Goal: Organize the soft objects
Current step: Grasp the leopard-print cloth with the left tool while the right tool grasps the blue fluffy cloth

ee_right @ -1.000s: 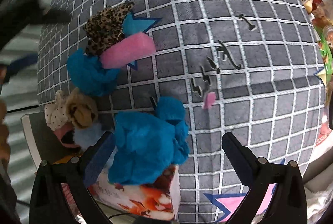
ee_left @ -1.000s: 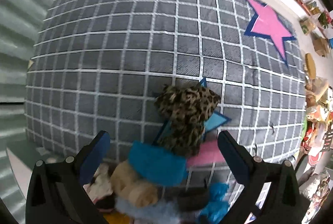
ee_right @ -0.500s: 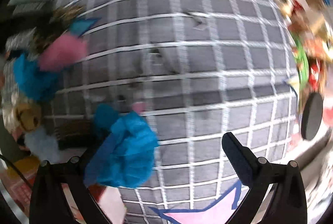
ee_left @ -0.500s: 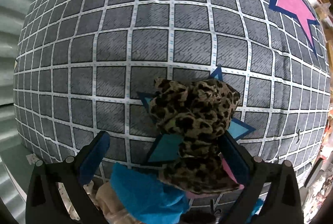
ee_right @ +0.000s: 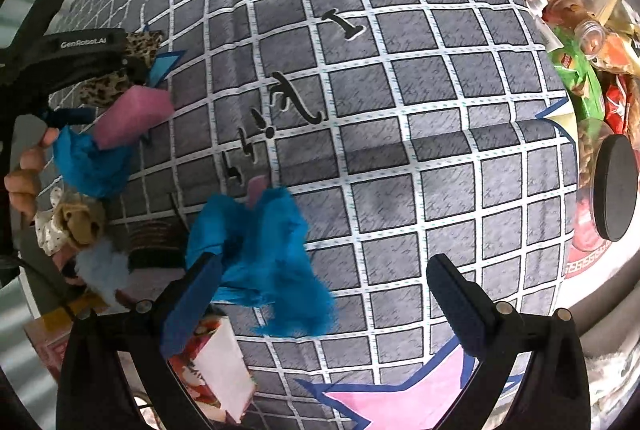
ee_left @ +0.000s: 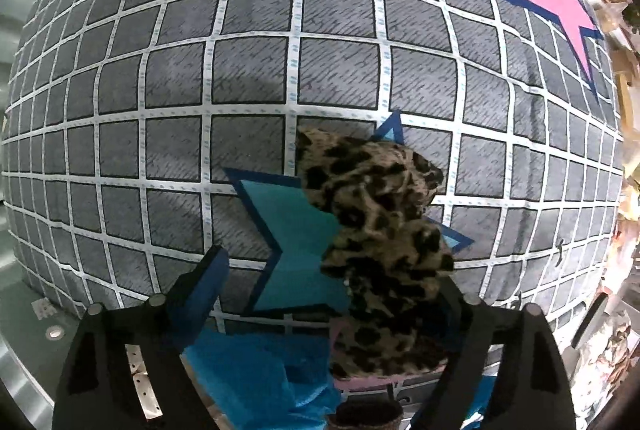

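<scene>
A leopard-print soft piece [ee_left: 380, 230] lies on the grey checked cloth [ee_left: 280, 50], over a blue star and a pink soft block [ee_right: 134, 114]. My left gripper [ee_left: 332, 286] is open, its jaws on either side of the leopard piece, the right jaw behind it. A blue fluffy cloth [ee_left: 256, 374] lies under that gripper. In the right wrist view a second blue fluffy cloth [ee_right: 264, 258] lies by the left finger of my open right gripper [ee_right: 320, 294]. The left gripper [ee_right: 80, 50] shows there at the far left.
A small plush bear [ee_right: 80, 222], light blue fluff [ee_right: 104, 266] and a dark knit piece [ee_right: 152, 242] lie at the cloth's left edge. A printed box [ee_right: 212, 362] sits below. Jars, snack packets and a black lid [ee_right: 616, 186] crowd the right edge.
The left gripper has moved forward and down until its jaws flank the leopard piece. The right gripper's view has swung back left, and the blue cloth sits beside its left finger.
</scene>
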`<state>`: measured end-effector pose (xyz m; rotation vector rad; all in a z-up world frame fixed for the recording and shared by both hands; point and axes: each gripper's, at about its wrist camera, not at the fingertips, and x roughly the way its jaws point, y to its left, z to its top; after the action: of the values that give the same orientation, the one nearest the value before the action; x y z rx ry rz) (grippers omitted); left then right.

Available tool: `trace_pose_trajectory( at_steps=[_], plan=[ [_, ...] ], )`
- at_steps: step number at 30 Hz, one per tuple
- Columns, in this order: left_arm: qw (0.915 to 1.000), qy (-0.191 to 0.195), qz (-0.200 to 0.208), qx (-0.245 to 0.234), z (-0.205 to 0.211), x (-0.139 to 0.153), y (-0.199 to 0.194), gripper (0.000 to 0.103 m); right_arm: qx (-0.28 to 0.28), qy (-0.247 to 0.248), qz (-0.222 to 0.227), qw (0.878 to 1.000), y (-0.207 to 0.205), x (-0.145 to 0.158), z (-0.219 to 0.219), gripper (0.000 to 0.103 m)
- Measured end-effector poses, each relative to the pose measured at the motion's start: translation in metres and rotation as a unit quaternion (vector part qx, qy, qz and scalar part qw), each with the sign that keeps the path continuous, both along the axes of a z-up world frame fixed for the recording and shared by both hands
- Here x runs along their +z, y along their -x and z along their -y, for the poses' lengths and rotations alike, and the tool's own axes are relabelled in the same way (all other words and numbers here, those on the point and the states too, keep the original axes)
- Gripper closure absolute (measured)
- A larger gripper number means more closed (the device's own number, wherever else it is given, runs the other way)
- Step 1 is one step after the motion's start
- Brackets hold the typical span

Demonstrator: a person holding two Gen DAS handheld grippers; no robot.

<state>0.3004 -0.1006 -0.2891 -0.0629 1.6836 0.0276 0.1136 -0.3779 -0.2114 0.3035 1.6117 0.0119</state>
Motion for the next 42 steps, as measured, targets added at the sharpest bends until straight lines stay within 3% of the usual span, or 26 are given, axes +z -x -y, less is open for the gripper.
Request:
trace_pose_trajectory(
  at_steps=[8,14,30,36,38,39,41,42],
  plan=[
    [0.9999,0.012,-0.005,0.004,-0.017,0.015,0.001,0.019,0.013,-0.010,-0.004,1.000,-0.025,0.009,0.015,0.000],
    [1.0000,0.003,0.004,0.002,-0.016,0.025,0.027,0.019,0.017,-0.010,-0.016,1.000,-0.026,-0.010,-0.006,0.000],
    [0.9995,-0.006,0.021,-0.024,-0.008,0.038,0.013,0.020,0.054,0.001,-0.034,0.998,-0.035,-0.045,-0.036,0.000],
    [0.9991,0.003,0.023,-0.037,0.020,0.032,0.011,0.041,0.076,0.011,-0.030,0.997,-0.025,-0.060,-0.040,0.000],
    [0.9989,0.007,0.024,-0.040,0.034,0.032,0.010,0.057,0.085,0.016,-0.025,0.996,-0.027,-0.069,-0.049,0.001],
    [0.9987,0.012,0.025,-0.043,0.040,0.032,0.010,0.064,0.090,0.019,-0.021,0.996,-0.025,-0.064,-0.054,0.005],
    [0.9982,0.004,0.030,-0.052,0.056,0.037,0.013,0.073,0.101,0.012,-0.015,0.995,-0.024,-0.061,-0.066,0.028],
    [0.9978,-0.002,0.035,-0.057,0.061,0.039,0.013,0.074,0.104,0.011,-0.014,0.994,-0.023,-0.058,-0.073,0.030]
  ],
)
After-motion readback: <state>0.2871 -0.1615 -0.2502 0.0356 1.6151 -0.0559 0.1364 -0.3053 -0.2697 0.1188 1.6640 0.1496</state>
